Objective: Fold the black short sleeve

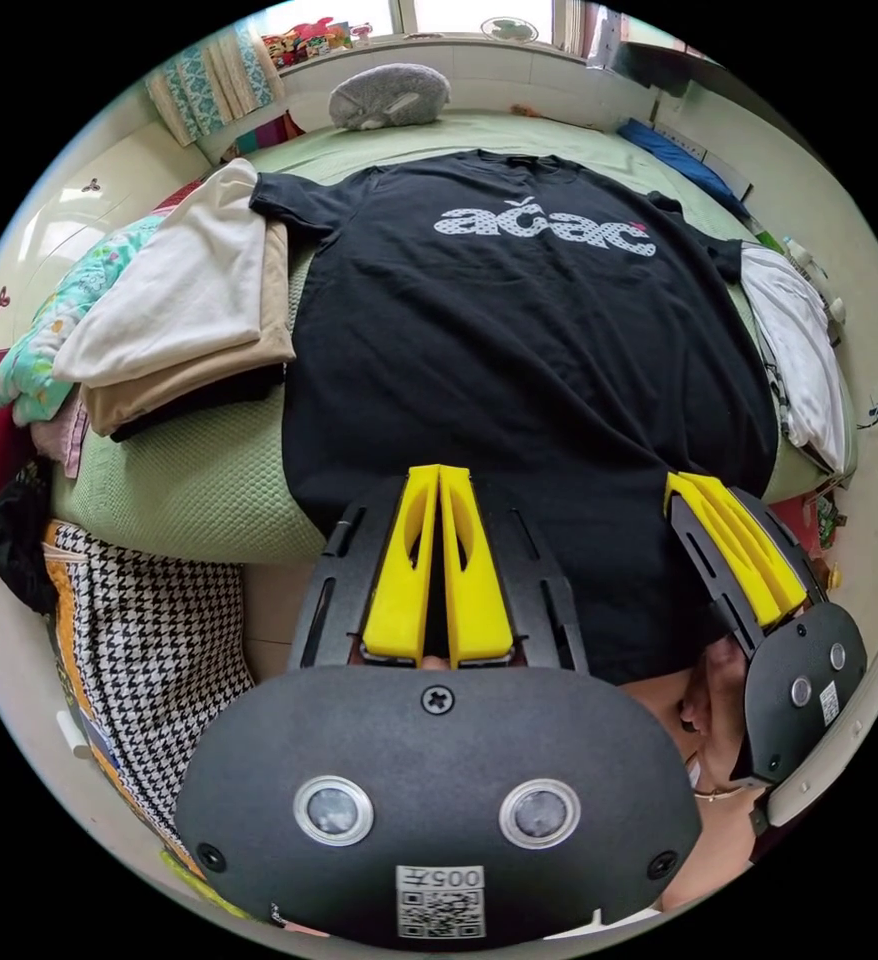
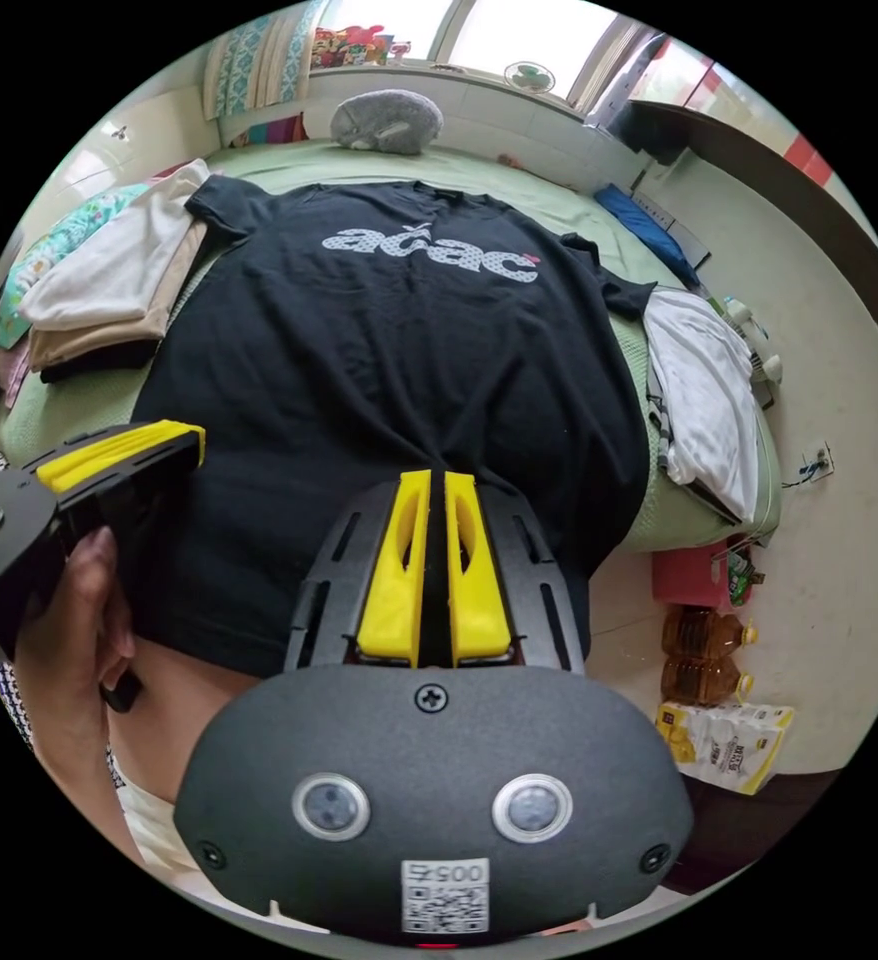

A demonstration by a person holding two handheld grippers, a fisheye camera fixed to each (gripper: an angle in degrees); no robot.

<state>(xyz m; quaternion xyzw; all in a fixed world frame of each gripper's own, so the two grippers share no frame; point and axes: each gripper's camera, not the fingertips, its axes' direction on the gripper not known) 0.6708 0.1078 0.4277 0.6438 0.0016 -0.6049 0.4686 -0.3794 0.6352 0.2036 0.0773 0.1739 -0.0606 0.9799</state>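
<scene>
The black short sleeve [image 1: 519, 370] lies spread flat, print side up, on the green bed cover [image 1: 189, 490], with its collar toward the window and its bottom hem hanging over the near edge of the bed. The left gripper [image 1: 438, 480] has its yellow jaws pressed together over the lower part of the shirt; the fabric puckers a little at the tips, so it seems to pinch the cloth, but the contact itself is hidden under the jaws. The right gripper [image 2: 429, 485] is closed in the same way on the hem area, where small folds run toward its tips. In the right gripper view a hand [image 2: 74, 640] holds the left gripper at the side. A pile of folded clothes [image 1: 179, 310] touches one sleeve; a white garment [image 1: 799, 350] lies just beside the other sleeve. The hem is covered by the gripper bodies.
</scene>
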